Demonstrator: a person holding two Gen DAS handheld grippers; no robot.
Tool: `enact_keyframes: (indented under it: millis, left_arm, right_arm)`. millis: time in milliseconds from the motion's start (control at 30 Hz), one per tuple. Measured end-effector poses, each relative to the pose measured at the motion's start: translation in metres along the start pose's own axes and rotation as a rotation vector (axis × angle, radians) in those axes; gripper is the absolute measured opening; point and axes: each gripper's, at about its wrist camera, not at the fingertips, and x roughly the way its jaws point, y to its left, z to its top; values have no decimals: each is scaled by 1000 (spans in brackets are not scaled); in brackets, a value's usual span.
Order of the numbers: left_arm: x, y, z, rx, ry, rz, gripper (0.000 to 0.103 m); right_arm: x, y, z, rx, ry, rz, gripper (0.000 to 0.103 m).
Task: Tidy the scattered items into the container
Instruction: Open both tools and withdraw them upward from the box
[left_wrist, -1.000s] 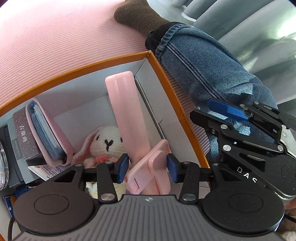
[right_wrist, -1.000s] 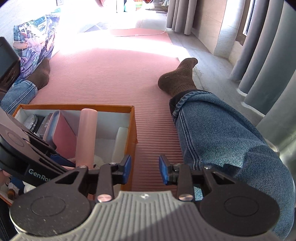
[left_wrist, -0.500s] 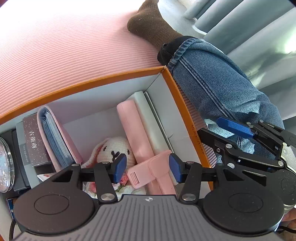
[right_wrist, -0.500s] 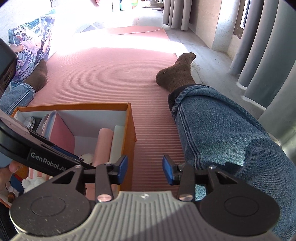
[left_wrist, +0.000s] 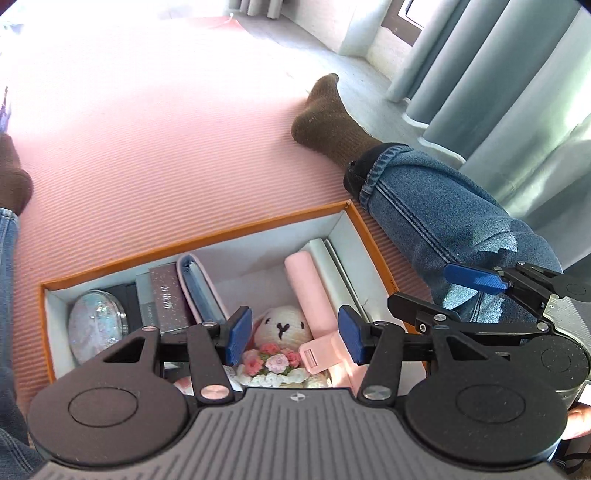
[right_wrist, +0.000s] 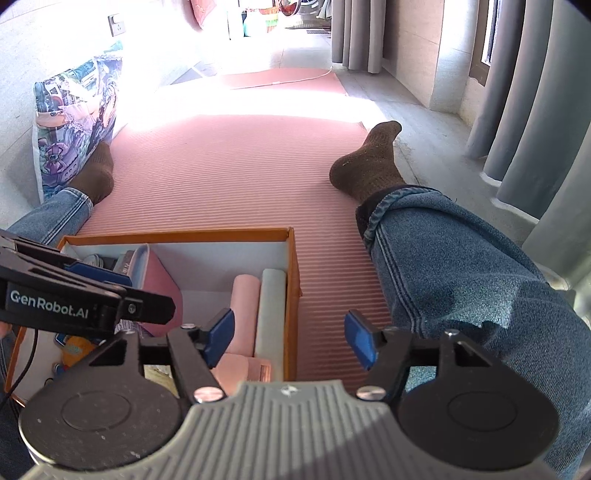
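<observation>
An orange box (left_wrist: 192, 240) with a white inside sits on the pink mat; it also shows in the right wrist view (right_wrist: 293, 280). In it lie a pink folding stand (left_wrist: 310, 291), a white knitted bunny (left_wrist: 282, 325), a pink wallet (left_wrist: 201, 288), a dark booklet (left_wrist: 168, 302) and a round glitter case (left_wrist: 98, 325). My left gripper (left_wrist: 293, 336) is open and empty above the box, over the bunny. My right gripper (right_wrist: 290, 338) is open and empty over the box's right wall. The pink stand (right_wrist: 242, 306) lies beside a white slab (right_wrist: 271, 310).
The person's jeans leg (left_wrist: 443, 229) and brown sock (left_wrist: 325, 125) lie right of the box. The other sock (right_wrist: 94, 177) and a printed cushion (right_wrist: 74, 122) are at the left. Grey curtains (right_wrist: 535, 110) hang at the right. Pink mat (right_wrist: 229, 173) stretches beyond the box.
My left gripper let go of the pink stand, which now lies flat in the box, then opened wider and rose away. My right gripper opened wider and lifted a little.
</observation>
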Motion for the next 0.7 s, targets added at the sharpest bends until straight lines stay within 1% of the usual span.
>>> enact_keyframes:
  millis: [167,367,500,600,700]
  left_arm:
    - [-29,3,-7,-20,-69,70,66]
    - [-57,7,-20,-45,-120,137,67]
    - [-73,6,-32,-49,-150,185,67]
    - [-82,8,-39,-69,-166,203,67]
    - [-90,10,-49,-88,-162,218,68]
  right_arm:
    - [-15,12,3,16,-29,26,71]
    - [-41,31,8,-7,-103,15,76]
    - [-58,45,12,-23,-139,20,77]
    - [-65,53,14,-27,-134,19,77]
    - [-69,58,11,-17,-105,29,78]
